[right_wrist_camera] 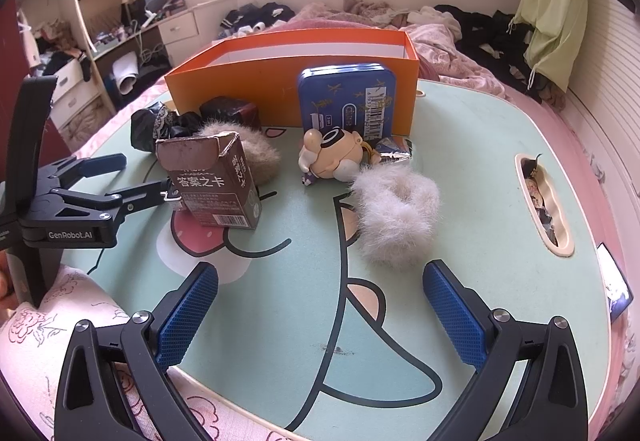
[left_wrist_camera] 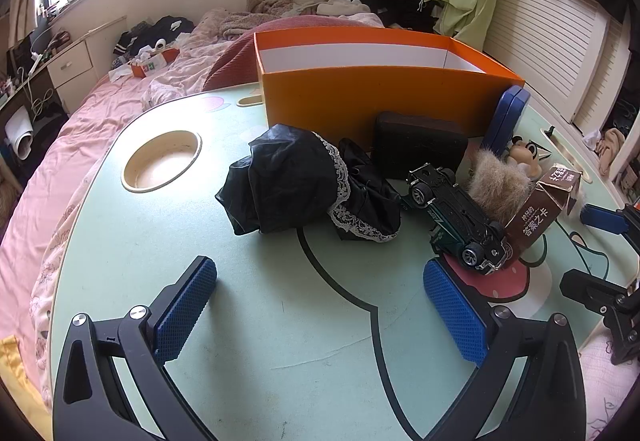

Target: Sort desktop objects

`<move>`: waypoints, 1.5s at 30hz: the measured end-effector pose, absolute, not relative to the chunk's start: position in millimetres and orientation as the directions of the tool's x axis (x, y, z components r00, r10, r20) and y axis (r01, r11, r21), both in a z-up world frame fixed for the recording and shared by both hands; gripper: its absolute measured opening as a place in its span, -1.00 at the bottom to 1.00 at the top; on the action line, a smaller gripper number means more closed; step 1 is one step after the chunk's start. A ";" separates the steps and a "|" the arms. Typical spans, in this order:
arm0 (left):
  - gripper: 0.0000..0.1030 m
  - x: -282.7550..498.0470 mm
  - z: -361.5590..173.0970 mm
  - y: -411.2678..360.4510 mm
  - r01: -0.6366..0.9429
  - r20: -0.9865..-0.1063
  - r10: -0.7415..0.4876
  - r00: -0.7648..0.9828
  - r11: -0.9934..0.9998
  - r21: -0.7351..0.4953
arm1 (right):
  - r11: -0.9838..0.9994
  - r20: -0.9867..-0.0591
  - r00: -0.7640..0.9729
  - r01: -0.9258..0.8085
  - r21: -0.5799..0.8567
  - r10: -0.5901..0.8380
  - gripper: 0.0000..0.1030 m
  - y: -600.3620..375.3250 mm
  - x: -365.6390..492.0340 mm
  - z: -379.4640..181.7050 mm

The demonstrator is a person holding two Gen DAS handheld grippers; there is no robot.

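An open orange box (left_wrist_camera: 372,89) (right_wrist_camera: 280,81) stands at the back of the green lap table (left_wrist_camera: 248,321) (right_wrist_camera: 280,313). Before it lie a black lace cloth (left_wrist_camera: 304,185), a dark block (left_wrist_camera: 418,149), a toy car (left_wrist_camera: 456,217), a tan fur scrunchie (left_wrist_camera: 496,185), a brown card box (left_wrist_camera: 540,209) (right_wrist_camera: 216,177), a blue tin (right_wrist_camera: 348,101), a small figurine (right_wrist_camera: 332,157) and a white fur scrunchie (right_wrist_camera: 396,213). My left gripper (left_wrist_camera: 320,305) is open near the cloth and car. My right gripper (right_wrist_camera: 320,313) is open near the white scrunchie.
The table has a round cup recess (left_wrist_camera: 162,161) at left and a slot (right_wrist_camera: 544,201) at right holding small items. A pink bed (left_wrist_camera: 80,145) with clothes surrounds the table. The left gripper (right_wrist_camera: 100,181) shows at the left of the right wrist view.
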State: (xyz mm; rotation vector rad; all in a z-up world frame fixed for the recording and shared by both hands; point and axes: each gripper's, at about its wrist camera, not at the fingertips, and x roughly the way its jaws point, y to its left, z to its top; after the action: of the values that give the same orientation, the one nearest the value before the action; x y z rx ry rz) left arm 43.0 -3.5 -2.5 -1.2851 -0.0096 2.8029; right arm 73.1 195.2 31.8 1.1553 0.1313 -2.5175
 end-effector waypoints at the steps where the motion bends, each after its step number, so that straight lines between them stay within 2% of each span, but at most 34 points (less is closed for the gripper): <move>1: 1.00 42.0 -2.8 -2.6 -0.047 -0.756 0.052 -0.653 -0.998 -0.029 | -0.929 -0.748 -0.598 0.365 0.066 -0.288 0.99 194.7 73.2 32.0; 11: 0.99 46.2 4.3 -7.4 -0.078 -0.760 0.072 -0.646 -0.997 -0.029 | -0.929 -0.747 -0.598 0.365 0.067 -0.289 0.99 195.0 73.1 32.4; 14: 1.00 50.3 5.8 3.6 -0.166 -0.781 0.133 -0.611 -0.985 -0.038 | -0.929 -0.748 -0.598 0.365 0.067 -0.289 0.99 194.8 73.2 32.4; 17: 1.00 59.5 7.7 25.0 -0.321 -0.801 0.222 -0.556 -0.946 -0.040 | -0.928 -0.746 -0.598 0.365 0.070 -0.291 0.99 194.9 73.3 32.4; 19: 1.00 64.7 7.8 31.0 -0.386 -0.790 0.264 -0.554 -0.922 -0.037 | -0.929 -0.748 -0.596 0.363 0.072 -0.291 0.99 194.4 72.8 32.5; 22: 1.00 62.4 8.5 22.3 -0.316 -0.804 0.218 -0.554 -0.948 -0.039 | -0.929 -0.748 -0.597 0.363 0.069 -0.289 0.99 193.4 72.6 33.2; 28: 1.00 57.5 13.5 -2.4 -0.058 -0.848 0.075 -0.525 -0.997 -0.052 | -0.930 -0.750 -0.598 0.361 0.063 -0.283 0.99 191.9 72.4 34.4; 31: 0.99 61.5 32.5 -0.7 -0.059 -0.818 0.139 -0.559 -0.990 -0.129 | -0.940 -0.758 -0.604 0.339 0.035 -0.246 0.99 191.0 71.6 34.0; 33: 1.00 63.5 49.8 7.8 -0.071 -0.790 0.143 -0.596 -0.990 -0.125 | -0.955 -0.769 -0.611 0.295 -0.002 -0.187 0.99 190.9 69.9 33.0; 37: 1.00 60.9 61.8 22.9 0.012 -0.756 0.002 -0.655 -1.000 -0.013 | -0.975 -0.775 -0.619 0.222 -0.014 -0.130 0.99 196.4 67.5 33.3; 39: 1.00 59.3 48.3 27.4 0.016 -0.773 -0.004 -0.635 -1.000 -0.008 | -0.981 -0.774 -0.623 0.194 -0.014 -0.112 0.99 199.9 67.5 32.9; 43: 0.99 47.8 6.4 30.5 -0.005 -0.870 -0.014 -0.493 -1.000 0.019 | -0.983 -0.773 -0.626 0.180 -0.017 -0.101 0.99 200.9 66.8 33.0; 45: 0.99 47.9 5.6 24.9 -0.003 -0.869 0.009 -0.495 -1.000 -0.009 | -0.983 -0.773 -0.627 0.181 -0.018 -0.101 0.99 200.6 66.9 33.1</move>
State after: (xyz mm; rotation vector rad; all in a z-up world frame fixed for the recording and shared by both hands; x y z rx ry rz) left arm 47.9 24.9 5.6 -1.5745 -0.0102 2.7105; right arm 66.9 200.6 33.1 1.2722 0.1408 -2.6967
